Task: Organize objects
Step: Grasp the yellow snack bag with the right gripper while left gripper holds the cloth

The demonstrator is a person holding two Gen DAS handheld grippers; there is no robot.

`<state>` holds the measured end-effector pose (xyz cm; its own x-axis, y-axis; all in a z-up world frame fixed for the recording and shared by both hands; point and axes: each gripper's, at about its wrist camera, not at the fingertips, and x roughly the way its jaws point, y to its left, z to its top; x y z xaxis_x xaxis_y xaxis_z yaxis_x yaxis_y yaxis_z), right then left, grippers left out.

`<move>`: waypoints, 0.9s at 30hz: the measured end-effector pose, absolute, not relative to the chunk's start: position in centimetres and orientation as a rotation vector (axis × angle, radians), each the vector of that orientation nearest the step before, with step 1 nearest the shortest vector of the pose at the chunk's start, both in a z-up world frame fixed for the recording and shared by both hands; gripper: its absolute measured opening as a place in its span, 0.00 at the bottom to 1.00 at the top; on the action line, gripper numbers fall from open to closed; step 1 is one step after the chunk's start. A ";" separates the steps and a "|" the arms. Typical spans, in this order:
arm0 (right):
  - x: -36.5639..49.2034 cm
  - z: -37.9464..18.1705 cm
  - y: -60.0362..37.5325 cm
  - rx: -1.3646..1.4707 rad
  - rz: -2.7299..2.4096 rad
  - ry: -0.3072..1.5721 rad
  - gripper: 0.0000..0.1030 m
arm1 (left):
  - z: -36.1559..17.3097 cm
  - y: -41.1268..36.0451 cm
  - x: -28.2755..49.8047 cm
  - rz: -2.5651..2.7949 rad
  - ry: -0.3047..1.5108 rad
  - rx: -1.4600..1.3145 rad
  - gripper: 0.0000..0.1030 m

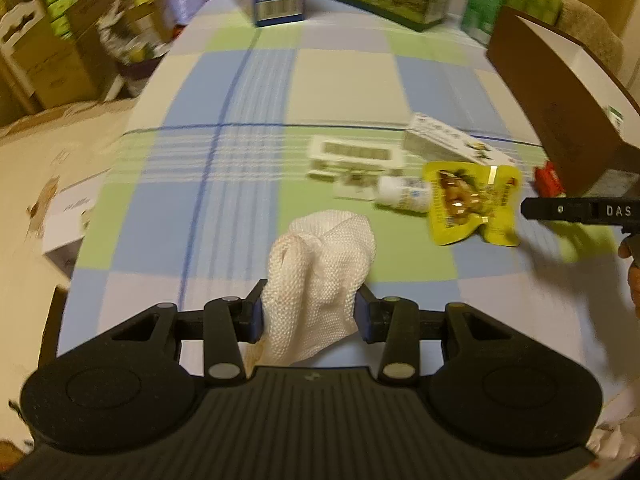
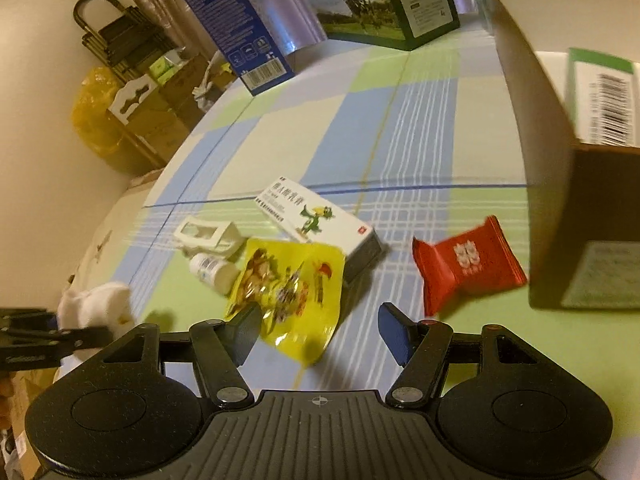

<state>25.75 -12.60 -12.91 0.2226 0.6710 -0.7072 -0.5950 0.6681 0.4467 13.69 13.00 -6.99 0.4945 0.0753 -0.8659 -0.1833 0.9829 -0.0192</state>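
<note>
A white knitted cloth bundle (image 1: 320,276) was held between the pads of the left hand-held gripper (image 1: 310,314), lifted above the near part of the table (image 1: 340,80), which was covered in a blue, green and cream checked cloth. The right hand-held gripper (image 2: 318,330) was spread wide and empty, poised over the near end of a yellow foil snack pouch (image 2: 288,292). Just beyond the pouch, touching or nearly so, lay a small white plastic bottle (image 2: 212,268), a white cardboard medicine box with a green cartoon figure (image 2: 320,220) and a white plastic frame-like piece (image 2: 208,234); a red foil sachet (image 2: 468,264) lay apart, nearer the brown open cardboard box (image 2: 552,208) at the right edge. The step in hand was judged to be carrying the cloth to that box, so the bundle was best kept high enough to pass the brown wall, with the grip kept firm on the soft fabric. Open room was seen across the middle and far left of the table; the crowded cluster and the right hand-held gripper lay between the cloth and the box, so a path above them was advised.
</note>
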 end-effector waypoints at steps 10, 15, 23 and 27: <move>26.4 -13.8 -11.2 0.095 1.001 0.980 0.37 | -7.7 14.4 12.3 0.215 1.068 -0.163 0.37; 23.9 -13.0 -12.0 0.011 1.101 0.999 0.27 | -7.9 13.9 12.4 0.214 1.071 -0.166 0.37; 22.0 -12.5 -13.3 -0.140 1.049 1.087 0.61 | -8.1 13.4 12.8 0.206 1.073 -0.159 0.37; 23.3 -11.2 -13.3 -0.069 1.052 1.040 0.66 | -8.1 13.6 12.9 0.213 1.072 -0.162 0.37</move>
<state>23.33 -13.33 -11.15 0.0914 0.6781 -0.7293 -0.7373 0.5383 0.4081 12.90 13.57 -8.11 0.4609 0.0940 -0.8825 -0.2503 0.9678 -0.0277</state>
